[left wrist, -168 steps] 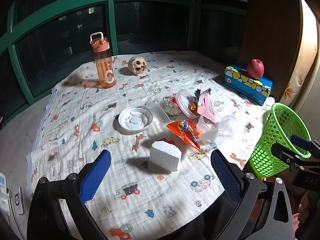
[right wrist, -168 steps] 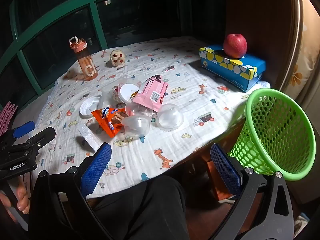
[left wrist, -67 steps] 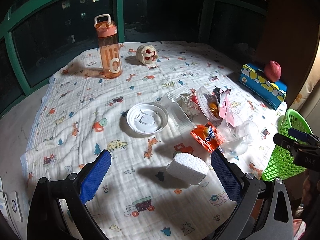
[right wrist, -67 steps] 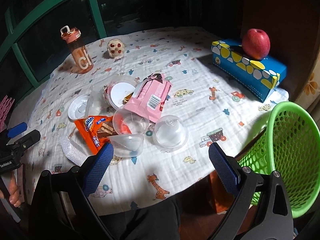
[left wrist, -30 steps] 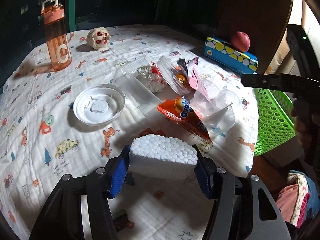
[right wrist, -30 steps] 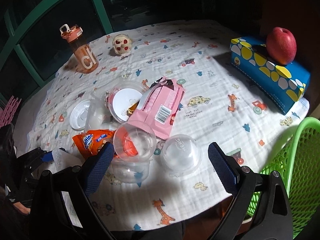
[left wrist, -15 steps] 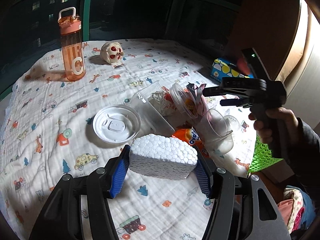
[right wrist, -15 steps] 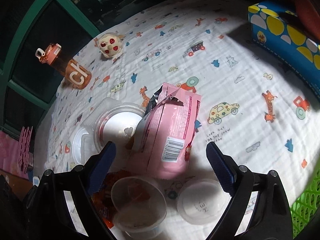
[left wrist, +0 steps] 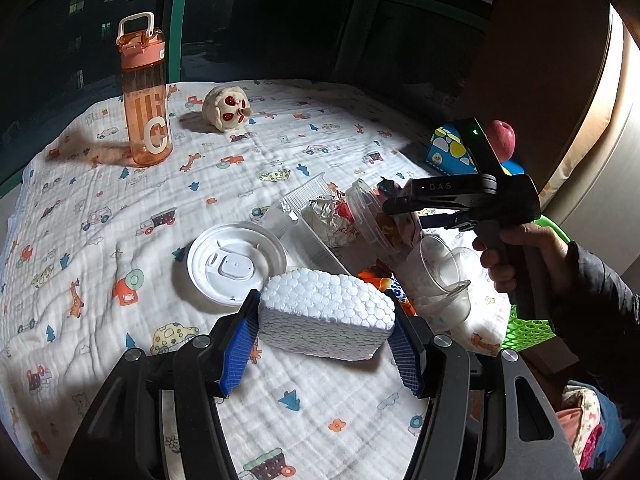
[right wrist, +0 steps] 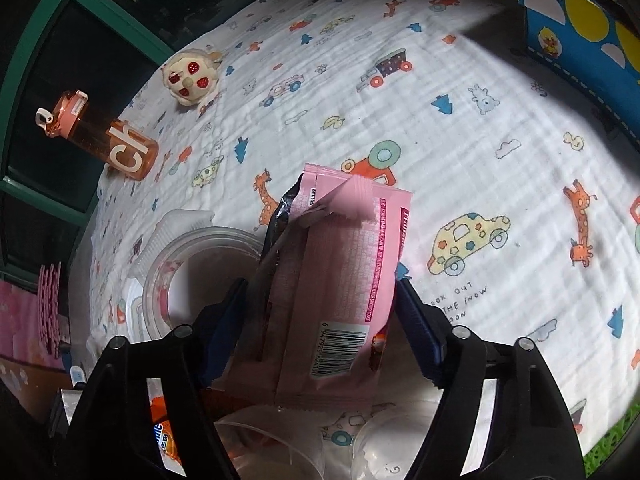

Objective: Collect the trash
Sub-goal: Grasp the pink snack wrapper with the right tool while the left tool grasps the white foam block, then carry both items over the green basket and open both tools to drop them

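My left gripper point(left wrist: 324, 320) is shut on a white foam block point(left wrist: 326, 314) and holds it just above the printed cloth. The right gripper point(right wrist: 320, 308) points down over the trash pile. Its jaws are closing, with a pink snack wrapper point(right wrist: 340, 272) between them, and both pads touch the wrapper's sides. In the left wrist view a hand point(left wrist: 516, 256) holds the right gripper point(left wrist: 396, 208) above the pile. An orange wrapper point(left wrist: 396, 284), clear plastic cups point(left wrist: 436, 272), a clear tub with foil point(left wrist: 328, 224) and a white lid point(left wrist: 236, 260) lie there.
A green mesh basket point(left wrist: 528, 324) stands off the table's right edge. An orange bottle point(left wrist: 146, 92) and a skull toy point(left wrist: 226, 108) stand at the back. A blue tissue box point(right wrist: 580, 28) with an apple point(left wrist: 502, 138) on it sits far right.
The right gripper came forward and down over the pile, and its jaws narrowed onto the pink wrapper. The left gripper rose a little with the foam block.
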